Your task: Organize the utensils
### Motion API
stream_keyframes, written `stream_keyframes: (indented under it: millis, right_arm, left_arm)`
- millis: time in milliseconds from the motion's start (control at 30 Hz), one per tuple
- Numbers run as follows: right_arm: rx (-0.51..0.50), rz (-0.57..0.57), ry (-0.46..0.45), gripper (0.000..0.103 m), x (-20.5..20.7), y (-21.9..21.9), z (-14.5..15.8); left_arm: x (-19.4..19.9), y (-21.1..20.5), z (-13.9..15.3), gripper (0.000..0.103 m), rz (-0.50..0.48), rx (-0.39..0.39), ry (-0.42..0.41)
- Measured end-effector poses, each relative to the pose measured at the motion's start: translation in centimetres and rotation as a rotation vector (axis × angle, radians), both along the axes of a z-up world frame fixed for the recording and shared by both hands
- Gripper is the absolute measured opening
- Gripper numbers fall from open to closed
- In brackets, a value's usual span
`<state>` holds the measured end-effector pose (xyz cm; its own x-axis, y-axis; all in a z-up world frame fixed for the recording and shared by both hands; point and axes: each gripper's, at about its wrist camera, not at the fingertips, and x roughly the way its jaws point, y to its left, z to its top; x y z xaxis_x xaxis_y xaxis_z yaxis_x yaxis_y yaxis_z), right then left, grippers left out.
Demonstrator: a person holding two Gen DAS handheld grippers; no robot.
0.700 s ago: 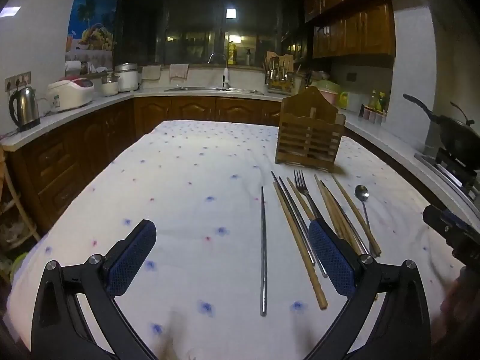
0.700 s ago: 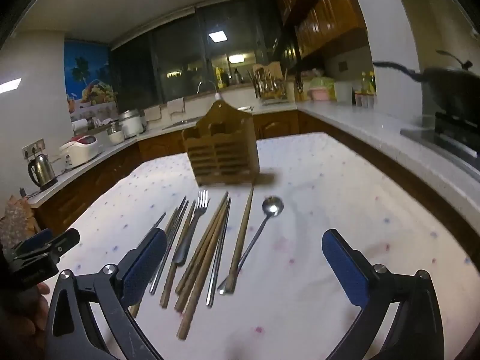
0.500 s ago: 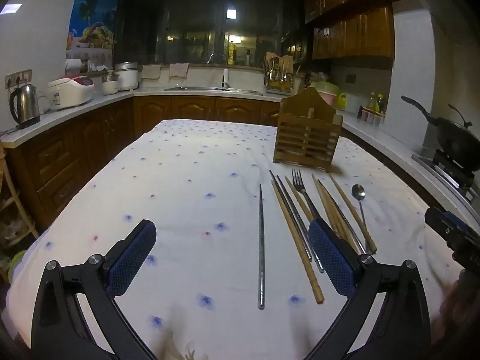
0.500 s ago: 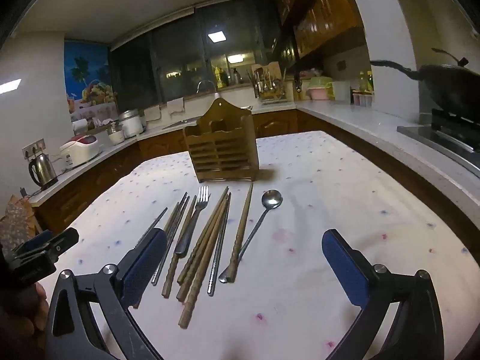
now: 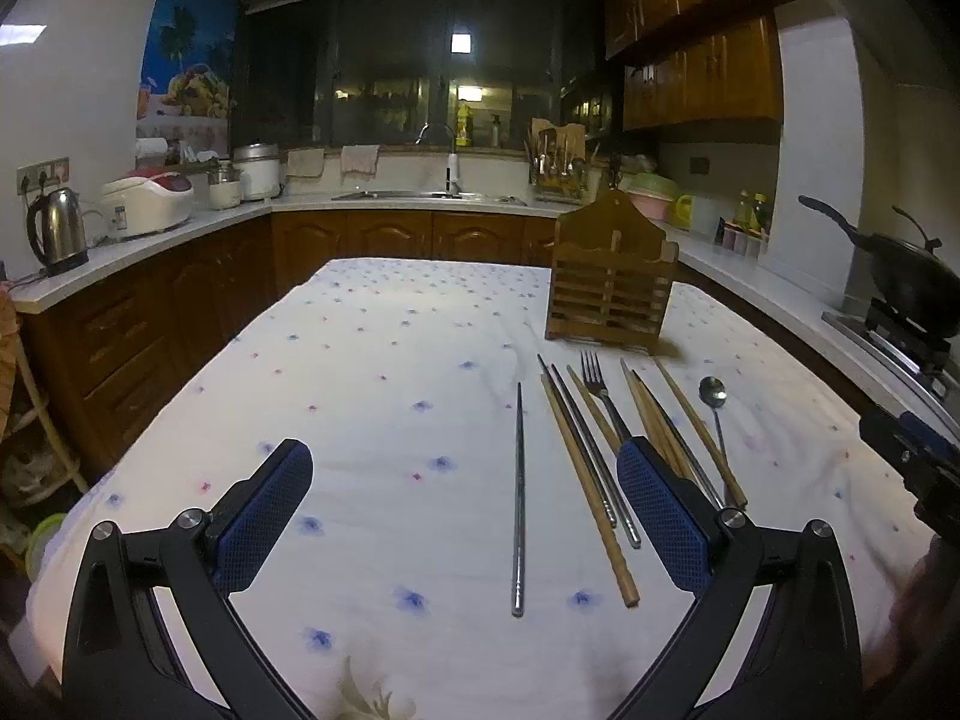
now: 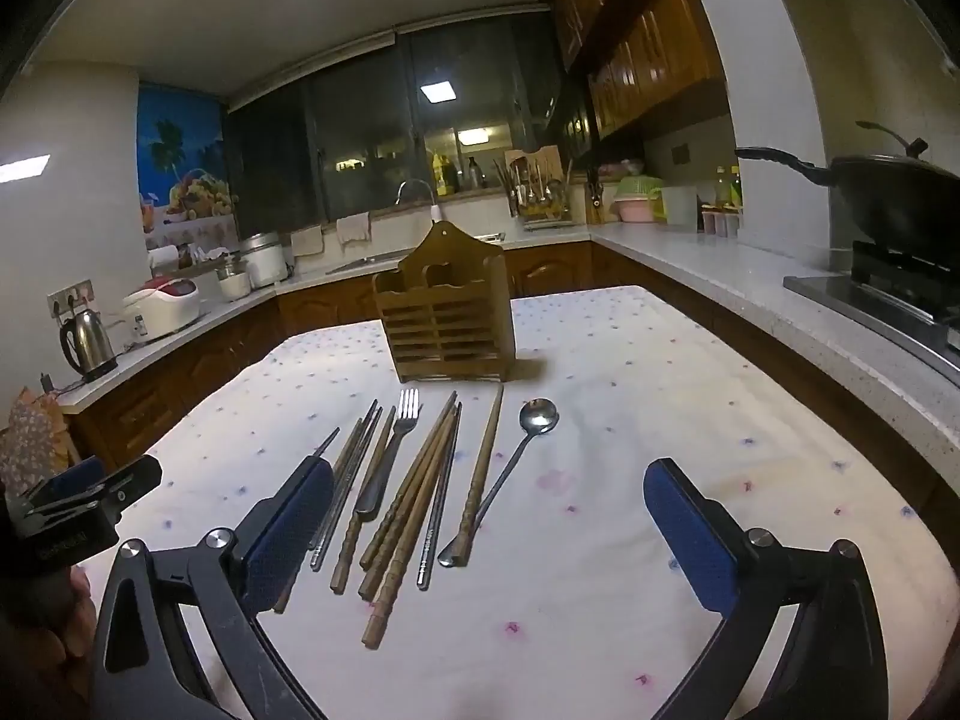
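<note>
Two sets of tongs are hovering over a cloth-covered counter (image 5: 372,360) in a dim kitchen, both tilting slightly downward. The left tongs (image 5: 465,510) are standing wide apart and gripping nothing, with a single metal chopstick (image 5: 518,498) lying on the cloth between their blue pads. The right tongs (image 6: 489,519) are likewise spread wide and empty. Ahead of them, a row of utensils is lying side by side on the cloth: wooden chopsticks (image 6: 414,504), metal chopsticks (image 6: 441,498), a fork (image 6: 390,450) and a spoon (image 6: 519,450), their tips pointing toward a wooden utensil holder (image 6: 447,315). The holder is standing upright just beyond the row, apart from it. A kettle (image 5: 57,231) and a rice cooker (image 5: 150,204) are sitting on the worktop along the far wall, well away.
</note>
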<state>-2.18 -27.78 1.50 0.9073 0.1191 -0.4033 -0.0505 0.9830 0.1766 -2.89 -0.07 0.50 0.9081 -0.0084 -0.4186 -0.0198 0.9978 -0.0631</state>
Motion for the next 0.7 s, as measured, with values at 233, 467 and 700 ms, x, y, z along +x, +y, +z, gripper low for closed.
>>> stream_keyframes:
  millis: [233,467,700]
  right_arm:
    - [-0.032,0.0,-0.052,0.103,-0.85,0.53,0.69]
    - [-0.035,0.011,-0.054,0.103,-0.76,0.78,0.88]
    - [-0.029,0.012,-0.046,0.103,-0.56,0.85,0.81]
  left_arm:
    - [-0.12,-0.01,0.42,0.103,0.003,0.006,-0.01]
    - [-0.5,-0.33,0.77,0.103,-0.008,0.026,-0.027]
    - [-0.53,-0.41,0.83,0.103,-0.009,0.028,-0.029]
